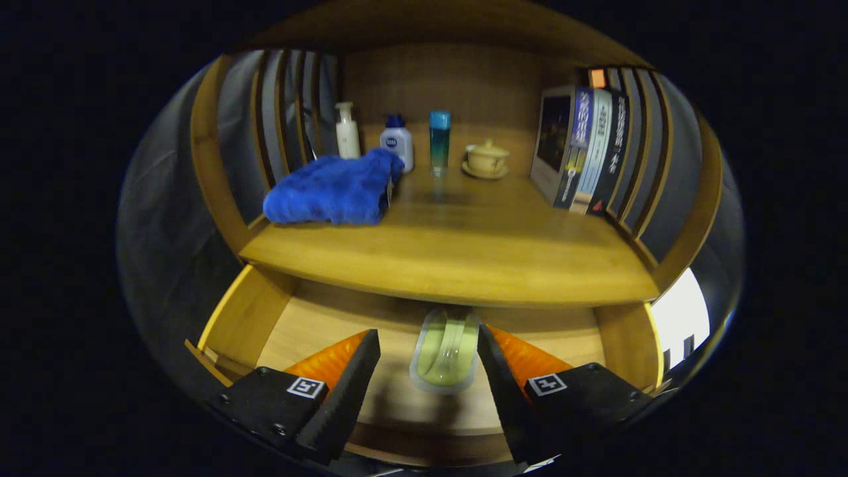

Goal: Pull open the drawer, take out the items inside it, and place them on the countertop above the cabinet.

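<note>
The wooden drawer under the countertop is pulled open. A pale green clear container lies on the drawer floor, partly under the countertop's front edge. My gripper hangs open over the drawer, its fingertips standing on either side of the container without touching it. A folded blue towel rests on the countertop at the back left.
At the back of the countertop stand a white pump bottle, a white bottle with a blue cap, a tall blue-green bottle and a lidded cup on a saucer. Several books lean at the right. Slatted side walls enclose the shelf.
</note>
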Demonstrator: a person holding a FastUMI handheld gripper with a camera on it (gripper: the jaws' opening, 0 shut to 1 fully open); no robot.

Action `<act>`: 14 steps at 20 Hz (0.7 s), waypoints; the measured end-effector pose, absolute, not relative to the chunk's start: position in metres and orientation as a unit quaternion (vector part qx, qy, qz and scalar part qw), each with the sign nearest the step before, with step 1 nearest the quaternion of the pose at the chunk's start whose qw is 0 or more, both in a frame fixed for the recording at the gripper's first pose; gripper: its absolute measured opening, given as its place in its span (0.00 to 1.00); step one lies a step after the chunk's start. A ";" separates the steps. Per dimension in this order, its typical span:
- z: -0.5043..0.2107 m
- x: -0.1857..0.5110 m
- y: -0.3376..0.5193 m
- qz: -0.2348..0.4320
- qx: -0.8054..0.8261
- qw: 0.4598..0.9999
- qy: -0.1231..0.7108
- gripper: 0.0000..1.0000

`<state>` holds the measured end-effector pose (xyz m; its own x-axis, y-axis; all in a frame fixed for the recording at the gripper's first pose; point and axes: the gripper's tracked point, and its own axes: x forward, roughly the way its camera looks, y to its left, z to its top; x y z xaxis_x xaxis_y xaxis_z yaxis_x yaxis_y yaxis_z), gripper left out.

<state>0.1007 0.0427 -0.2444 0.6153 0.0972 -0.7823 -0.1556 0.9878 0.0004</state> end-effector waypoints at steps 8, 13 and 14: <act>-0.306 0.105 0.027 0.036 -0.021 0.837 0.546 0.89; -0.317 0.110 0.022 0.026 -0.012 0.828 0.559 0.62; -0.316 0.110 0.020 0.022 -0.012 0.829 0.559 0.48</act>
